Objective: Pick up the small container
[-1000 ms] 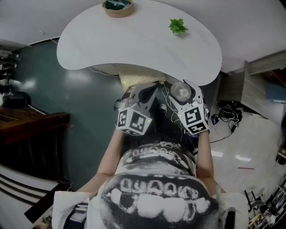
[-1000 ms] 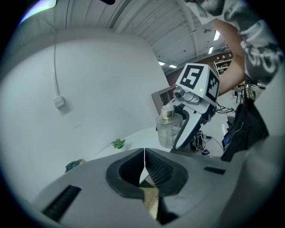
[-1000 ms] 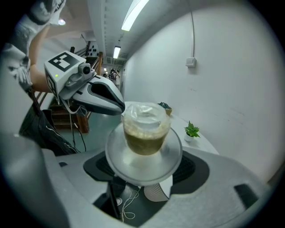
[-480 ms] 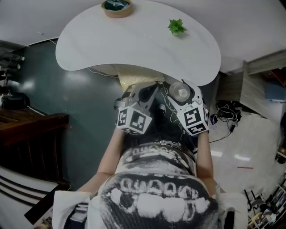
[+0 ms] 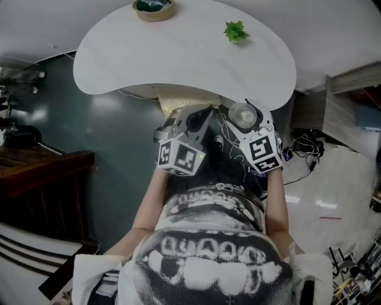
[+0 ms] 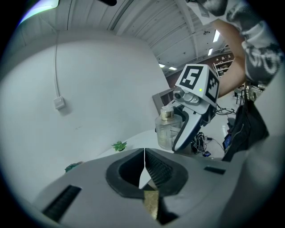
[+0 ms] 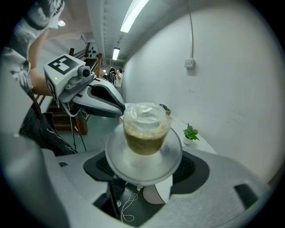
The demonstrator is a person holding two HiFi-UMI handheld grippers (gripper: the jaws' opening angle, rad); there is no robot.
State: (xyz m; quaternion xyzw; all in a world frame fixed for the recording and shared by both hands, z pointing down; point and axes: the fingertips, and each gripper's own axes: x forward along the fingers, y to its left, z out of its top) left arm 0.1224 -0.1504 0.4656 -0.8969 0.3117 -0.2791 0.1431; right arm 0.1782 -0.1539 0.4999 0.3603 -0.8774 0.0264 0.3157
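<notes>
The small container [image 5: 241, 113] is a clear jar with a gold cap, and my right gripper [image 5: 246, 125] is shut on it, held in the air below the white table's near edge. In the right gripper view the container [image 7: 144, 127] fills the space between the jaws of the right gripper [image 7: 144, 162], its round base toward the camera. My left gripper [image 5: 201, 117] hangs beside it on the left, jaws shut with nothing between them. The left gripper view shows the left gripper [image 6: 144, 164], closed to a thin seam, and the container [image 6: 168, 130] in the right gripper [image 6: 180, 133].
A white kidney-shaped table [image 5: 178, 59] lies ahead. A small green plant [image 5: 236, 30] and a round bowl [image 5: 155, 8] stand near its far edge. A dark wooden cabinet [image 5: 41, 179] is at the left, and cables [image 5: 303, 149] lie on the floor at the right.
Both grippers have drifted slightly right and toward the table, the container still in the right one. Neither gripper's jaws have changed.
</notes>
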